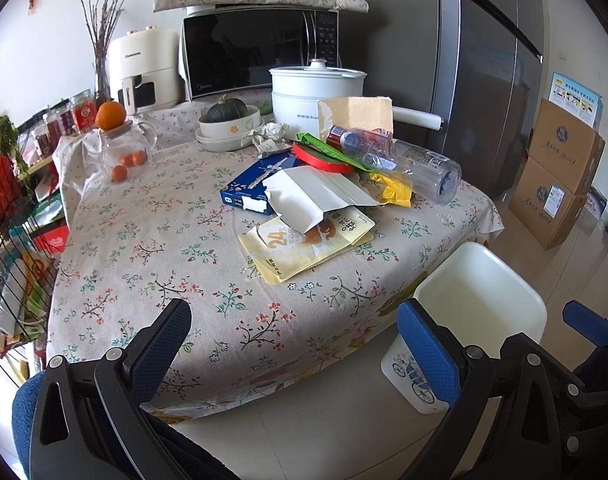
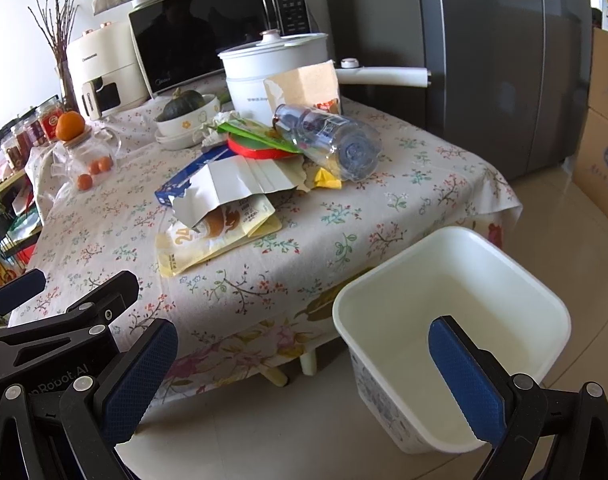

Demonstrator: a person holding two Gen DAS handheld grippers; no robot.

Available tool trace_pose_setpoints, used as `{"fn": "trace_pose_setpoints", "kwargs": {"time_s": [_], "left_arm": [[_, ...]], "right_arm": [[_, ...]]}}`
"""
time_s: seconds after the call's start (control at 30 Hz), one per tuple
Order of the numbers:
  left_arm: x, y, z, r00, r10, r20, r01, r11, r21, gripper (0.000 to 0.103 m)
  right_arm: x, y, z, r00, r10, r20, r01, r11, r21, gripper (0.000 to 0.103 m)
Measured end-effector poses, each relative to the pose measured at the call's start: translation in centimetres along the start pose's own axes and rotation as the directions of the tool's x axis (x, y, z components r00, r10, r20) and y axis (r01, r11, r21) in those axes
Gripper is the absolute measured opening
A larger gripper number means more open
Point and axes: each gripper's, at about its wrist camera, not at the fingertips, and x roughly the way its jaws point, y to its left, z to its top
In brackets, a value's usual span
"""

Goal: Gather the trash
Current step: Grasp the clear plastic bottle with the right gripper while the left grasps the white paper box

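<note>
A pile of trash lies on the floral table: a clear plastic bottle, a yellow snack pouch, a torn white wrapper, a blue box, a red lid and crumpled paper. A white bin stands on the floor by the table's right edge. My left gripper is open and empty, short of the table's near edge. My right gripper is open and empty beside the bin.
A white pot, microwave, air fryer, bowl with a squash and glass teapot with oranges stand at the back. A wire rack is left. A fridge and cardboard boxes are right.
</note>
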Motion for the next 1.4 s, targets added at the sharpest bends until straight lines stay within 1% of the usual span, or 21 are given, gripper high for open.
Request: {"fn": "trace_pose_setpoints", "kwargs": {"time_s": [0.2, 0.37, 0.47, 0.53, 0.6, 0.67, 0.73, 0.77, 0.83, 0.9, 0.97, 1.07, 1.1, 1.13, 1.17, 1.2, 1.23, 1.27, 1.33, 1.37, 1.4], "left_arm": [[0.5, -0.1, -0.2, 1.0, 0.019, -0.014, -0.019, 1.0, 0.008, 0.103], [1.6, 0.2, 0.2, 0.998, 0.027, -0.055, -0.028, 1.0, -0.002, 0.103], [2.5, 0.4, 1.4, 0.997, 0.029, -0.069, -0.029, 1.0, -0.006, 0.103], [3.0, -0.2, 2.6, 0.998, 0.037, -0.058, -0.036, 0.999, 0.027, 0.103], [3.7, -1.5, 3.8, 0.998, 0.054, -0.04, -0.049, 0.993, 0.105, 0.103], [5.0, -2.9, 5.0, 0.998, 0.058, -0.031, -0.051, 0.98, 0.19, 0.103], [6.9, -3.8, 6.4, 0.998, 0.049, -0.041, -0.038, 0.971, 0.235, 0.103], [8.1, -4.0, 7.2, 0.997, 0.051, -0.065, -0.034, 0.971, 0.235, 0.103], [10.9, -3.5, 8.8, 0.987, 0.035, -0.155, -0.008, 0.985, 0.171, 0.103], [12.9, -1.9, 10.2, 0.975, -0.042, -0.217, 0.05, 0.998, 0.03, 0.103], [14.1, 0.1, 11.2, 0.973, -0.098, -0.208, 0.077, 0.992, -0.104, 0.103], [15.3, 3.3, 11.4, 0.979, -0.091, -0.183, 0.045, 0.97, -0.241, 0.103], [15.9, 4.3, 11.2, 0.977, -0.094, -0.189, 0.037, 0.958, -0.284, 0.103], [16.6, 5.1, 11.0, 0.973, -0.11, -0.202, 0.039, 0.945, -0.324, 0.099], [17.4, 5.8, 10.7, 0.966, -0.133, -0.223, 0.044, 0.93, -0.364, 0.092], [18.3, 6.4, 10.4, 0.955, -0.167, -0.244, 0.056, 0.912, -0.407, 0.088], [19.1, 6.9, 10.0, 0.943, -0.208, -0.259, 0.072, 0.889, -0.453, 0.08], [19.8, 7.2, 9.6, 0.931, -0.251, -0.265, 0.091, 0.862, -0.498, 0.076], [20.9, 7.4, 9.0, 0.913, -0.324, -0.249, 0.132, 0.81, -0.571, 0.072], [21.3, 7.3, 8.8, 0.906, -0.349, -0.24, 0.148, 0.792, -0.592, 0.069], [21.6, 7.1, 8.8, 0.901, -0.365, -0.235, 0.16, 0.782, -0.602, 0.066]], "right_arm": [[0.4, -0.2, 0.1, 1.0, 0.003, -0.013, -0.003, 1.0, 0.001, 0.103], [2.1, -1.6, 0.3, 0.997, 0.019, -0.077, -0.016, 0.999, 0.033, 0.103], [3.4, -2.9, 1.7, 0.993, 0.025, -0.114, -0.023, 1.0, 0.02, 0.103], [4.1, -4.2, 3.9, 0.992, 0.038, -0.123, -0.035, 0.999, 0.022, 0.103], [5.0, -5.9, 6.4, 0.99, 0.054, -0.127, -0.047, 0.997, 0.059, 0.103], [5.7, -7.3, 8.4, 0.992, 0.039, -0.121, -0.03, 0.997, 0.071, 0.103], [7.2, -8.3, 10.3, 0.991, 0.031, -0.133, -0.021, 0.997, 0.076, 0.103], [8.2, -8.6, 11.1, 0.988, 0.04, -0.148, -0.029, 0.997, 0.078, 0.103], [10.5, -8.9, 12.9, 0.983, 0.054, -0.176, -0.043, 0.997, 0.064, 0.103], [12.2, -9.0, 14.4, 0.985, 0.048, -0.167, -0.04, 0.998, 0.051, 0.103], [12.9, -9.5, 15.4, 0.99, 0.073, -0.123, -0.064, 0.995, 0.076, 0.103], [13.4, -11.1, 14.6, 0.985, 0.141, -0.094, -0.123, 0.977, 0.174, 0.103], [13.7, -11.5, 14.2, 0.981, 0.165, -0.098, -0.144, 0.97, 0.197, 0.103], [14.1, -11.7, 13.8, 0.977, 0.184, -0.111, -0.159, 0.966, 0.206, 0.103], [14.5, -11.7, 13.7, 0.972, 0.196, -0.127, -0.168, 0.965, 0.201, 0.103], [14.9, -11.7, 13.5, 0.971, 0.196, -0.139, -0.169, 0.968, 0.188, 0.103], [15.1, -11.4, 13.5, 0.971, 0.188, -0.146, -0.162, 0.971, 0.175, 0.103], [15.4, -11.3, 13.4, 0.972, 0.183, -0.148, -0.159, 0.974, 0.164, 0.103], [15.9, -10.9, 13.3, 0.97, 0.192, -0.152, -0.17, 0.974, 0.149, 0.103], [16.2, -10.6, 13.2, 0.968, 0.197, -0.157, -0.175, 0.974, 0.144, 0.103], [16.5, -10.4, 13.1, 0.966, 0.2, -0.162, -0.178, 0.974, 0.137, 0.103]]}}
